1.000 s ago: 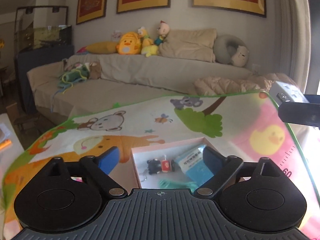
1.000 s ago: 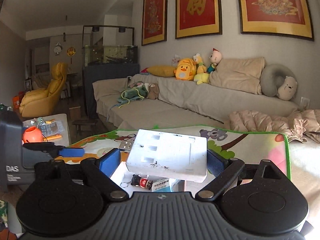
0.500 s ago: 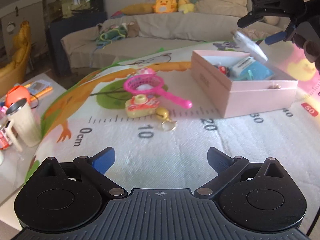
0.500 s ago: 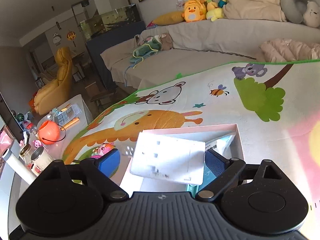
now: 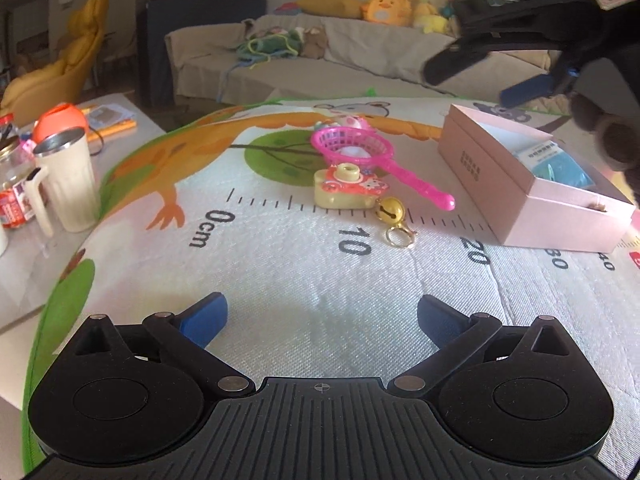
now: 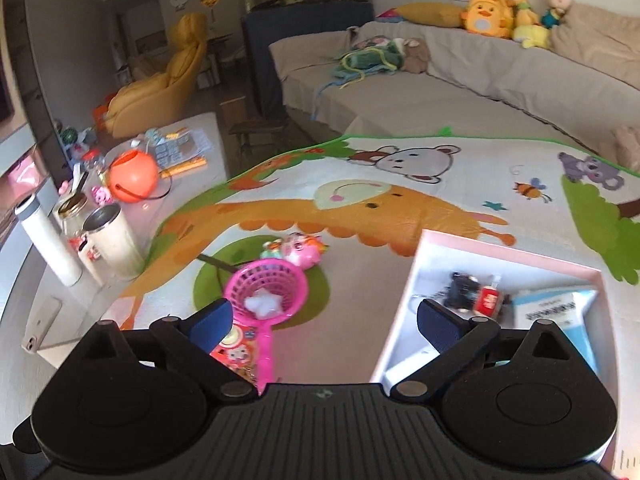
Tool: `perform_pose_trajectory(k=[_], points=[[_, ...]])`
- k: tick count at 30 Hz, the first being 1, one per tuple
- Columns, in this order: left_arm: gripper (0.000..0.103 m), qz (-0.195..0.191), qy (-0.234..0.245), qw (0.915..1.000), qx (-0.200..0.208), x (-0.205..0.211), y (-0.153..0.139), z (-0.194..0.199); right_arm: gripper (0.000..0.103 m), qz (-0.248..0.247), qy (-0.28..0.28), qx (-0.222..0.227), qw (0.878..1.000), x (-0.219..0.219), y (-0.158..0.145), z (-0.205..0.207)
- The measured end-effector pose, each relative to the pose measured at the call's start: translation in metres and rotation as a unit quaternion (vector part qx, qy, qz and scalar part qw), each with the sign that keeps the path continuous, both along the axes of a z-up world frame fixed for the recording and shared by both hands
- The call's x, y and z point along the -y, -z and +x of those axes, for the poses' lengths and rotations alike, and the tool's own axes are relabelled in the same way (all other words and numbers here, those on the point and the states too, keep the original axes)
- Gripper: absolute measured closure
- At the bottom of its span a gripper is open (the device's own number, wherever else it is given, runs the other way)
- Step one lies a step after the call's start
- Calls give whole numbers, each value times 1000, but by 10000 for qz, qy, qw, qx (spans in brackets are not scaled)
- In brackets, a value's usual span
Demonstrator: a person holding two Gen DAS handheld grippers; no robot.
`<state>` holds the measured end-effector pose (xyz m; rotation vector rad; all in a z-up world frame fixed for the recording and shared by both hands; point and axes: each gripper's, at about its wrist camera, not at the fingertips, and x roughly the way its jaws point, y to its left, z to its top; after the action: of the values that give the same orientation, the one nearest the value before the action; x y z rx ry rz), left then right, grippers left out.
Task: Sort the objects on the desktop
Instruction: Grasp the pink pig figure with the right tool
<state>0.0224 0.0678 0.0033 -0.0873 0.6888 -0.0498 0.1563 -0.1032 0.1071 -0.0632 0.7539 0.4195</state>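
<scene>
A pink box [image 5: 516,184] stands open on the play mat at the right; it holds a blue packet [image 5: 554,162], a small figure [image 6: 464,289] and a white block [image 6: 414,362]. A pink toy net [image 5: 356,148], a yellow toy camera [image 5: 346,186] and a gold bell keyring [image 5: 390,212] lie left of the box. My left gripper [image 5: 322,320] is open and empty, low over the mat in front of them. My right gripper [image 6: 324,322] is open and empty, above the gap between net and box; it also shows in the left wrist view [image 5: 500,80].
A round pink toy [image 6: 306,252] lies behind the net. On the side table at the left stand a white cup [image 5: 68,184], a jar [image 5: 14,188], an orange ball-shaped pot [image 6: 132,176] and a white bottle [image 6: 48,240]. A sofa with plush toys [image 6: 486,16] lies beyond.
My right gripper has opened and let go of the white block, which now lies in the box, and has swung left. My left gripper has dropped slightly nearer the mat.
</scene>
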Motion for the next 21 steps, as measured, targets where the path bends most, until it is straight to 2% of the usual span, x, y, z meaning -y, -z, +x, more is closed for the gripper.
perform_pose_trajectory(k=[3, 5, 10, 11, 12, 13, 16, 21], points=[[0, -4, 7, 10000, 1, 1, 0, -1, 4, -89, -172, -287, 9994, -49, 12, 35], [0, -39, 4, 10000, 6, 1, 0, -1, 4, -170, -101, -431, 9989, -74, 22, 65], [0, -170, -4, 9999, 24, -2, 0, -1, 4, -853, 83, -583, 9946, -117, 59, 124], [0, -190, 2, 9998, 28, -3, 0, -1, 7, -934, 117, -595, 9938, -120, 65, 131], [0, -217, 12, 9998, 30, -3, 0, -1, 18, -1031, 168, -646, 9924, -121, 71, 138], [0, -251, 20, 9997, 34, -4, 1, -2, 31, -1070, 146, -775, 9911, -120, 75, 140], [0, -327, 24, 9995, 46, -6, 0, -2, 33, -995, -6, -992, 9901, -110, 79, 127], [0, -267, 44, 9996, 25, -4, 0, -1, 35, -781, -572, -1317, 9865, -90, 70, 64]])
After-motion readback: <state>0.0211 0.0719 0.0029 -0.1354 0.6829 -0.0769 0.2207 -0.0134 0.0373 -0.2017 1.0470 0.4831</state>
